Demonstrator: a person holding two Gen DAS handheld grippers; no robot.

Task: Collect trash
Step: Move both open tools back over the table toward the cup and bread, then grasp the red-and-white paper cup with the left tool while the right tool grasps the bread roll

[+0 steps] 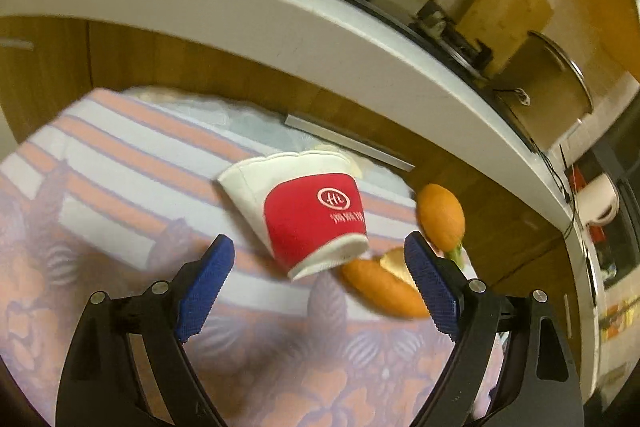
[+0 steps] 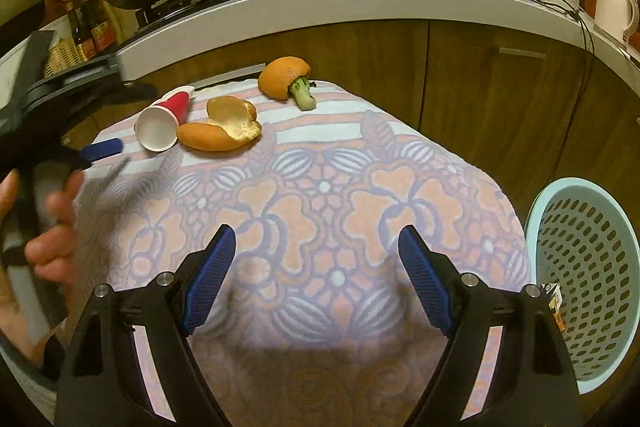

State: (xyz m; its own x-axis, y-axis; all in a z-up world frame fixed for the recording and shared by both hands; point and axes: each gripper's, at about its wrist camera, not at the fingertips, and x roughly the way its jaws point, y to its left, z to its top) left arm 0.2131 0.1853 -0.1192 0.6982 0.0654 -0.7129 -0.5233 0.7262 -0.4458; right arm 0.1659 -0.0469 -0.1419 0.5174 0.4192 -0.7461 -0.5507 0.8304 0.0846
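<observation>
The paper cup lies tipped, empty, touching an orange peel on the patterned cloth. Left gripper and right gripper gape, holding nothing. The blue basket holds a small carton.

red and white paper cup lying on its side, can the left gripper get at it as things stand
Probably yes: the left gripper is open, and the red and white paper cup lies just ahead with nothing between; an orange peel touches its base.

cup: red-and-white paper one, tipped on its side
peels: orange, one touching the cup, another farther back
broccoli stem: tucked against the far peel
</observation>
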